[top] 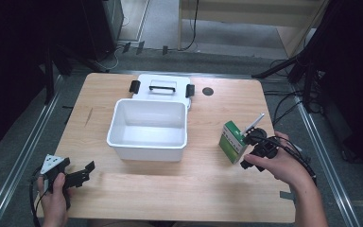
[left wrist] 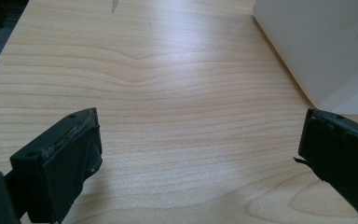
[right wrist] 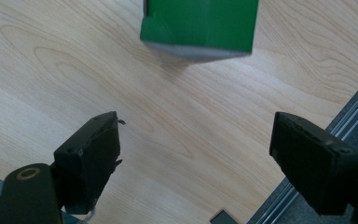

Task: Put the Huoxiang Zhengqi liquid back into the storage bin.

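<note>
Toward the right edge of the table (top: 123, 189), in the high view, we see a small green-and-white carton (top: 233, 141) standing upright, with the right gripper (top: 253, 151) just beside it on the side nearer the edge. Its jaws look parted and hold nothing. An open white storage bin (top: 147, 130) sits mid-table, its lid (top: 163, 86) lying behind it toward the far edge. The left gripper (top: 78, 174) rests near the near-left corner, jaws apart and empty.

In the left gripper view we look between two widely spread pads at bare wood, with the bin's white wall at the upper right.

In the right gripper view the jaws stand wide with only wood grain between them; the carton's green face (right wrist: 200, 25) lies ahead, well clear of the pads.

We judge the carton light and fairly stiff, thin cardboard that would dent under a hard squeeze and could tip if nudged high. Its faces seem smooth, perhaps slightly glossy, though the view is too soft to be sure. We would take it across the two broad faces around mid-height, pads flat, closing gently.
</note>
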A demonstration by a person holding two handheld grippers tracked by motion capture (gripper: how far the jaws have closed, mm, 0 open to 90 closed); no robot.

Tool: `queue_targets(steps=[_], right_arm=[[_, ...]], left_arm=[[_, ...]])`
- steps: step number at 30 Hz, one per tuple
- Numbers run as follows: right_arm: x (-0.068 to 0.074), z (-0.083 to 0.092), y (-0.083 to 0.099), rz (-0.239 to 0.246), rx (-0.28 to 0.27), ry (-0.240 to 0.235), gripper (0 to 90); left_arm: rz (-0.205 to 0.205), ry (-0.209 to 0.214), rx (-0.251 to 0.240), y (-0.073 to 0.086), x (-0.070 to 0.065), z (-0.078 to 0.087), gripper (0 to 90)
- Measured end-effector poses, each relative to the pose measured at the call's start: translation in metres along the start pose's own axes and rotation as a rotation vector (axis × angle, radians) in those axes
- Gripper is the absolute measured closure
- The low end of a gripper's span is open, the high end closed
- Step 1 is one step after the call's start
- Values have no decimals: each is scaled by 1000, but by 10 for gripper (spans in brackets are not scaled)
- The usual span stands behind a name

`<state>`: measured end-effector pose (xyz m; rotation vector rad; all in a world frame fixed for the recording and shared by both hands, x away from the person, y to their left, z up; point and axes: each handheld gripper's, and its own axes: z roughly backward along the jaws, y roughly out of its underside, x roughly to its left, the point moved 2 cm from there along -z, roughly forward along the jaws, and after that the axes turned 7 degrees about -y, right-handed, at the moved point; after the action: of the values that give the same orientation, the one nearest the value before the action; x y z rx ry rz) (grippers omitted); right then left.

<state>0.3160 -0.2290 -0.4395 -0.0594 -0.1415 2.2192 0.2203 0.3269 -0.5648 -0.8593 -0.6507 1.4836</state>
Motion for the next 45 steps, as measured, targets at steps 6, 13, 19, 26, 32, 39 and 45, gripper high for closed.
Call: queue_targets(steps=[6,13,19,26,32,39,45], right_arm=[[3,5,-11,19,4,6,158],[7,4,-24,34,7,18,159],[12,1,-35,49,12,32,210],[11,4,-47,31,-14,21,334],[10,3,-55,13,-24,-25,413],[8,3,-63,-2,-34,-57,467],[8,7,-72,-13,-35,-58,515]], left_arm=[[1,0,0,0,0,0,3],[5,1,1,0,0,0,3],[6,2,1,0,0,0,3],[7,3,1,0,0,0,3],[8,4,2,0,0,0,3],[9,4,3,0,0,0,3],[9,4,4,0,0,0,3]])
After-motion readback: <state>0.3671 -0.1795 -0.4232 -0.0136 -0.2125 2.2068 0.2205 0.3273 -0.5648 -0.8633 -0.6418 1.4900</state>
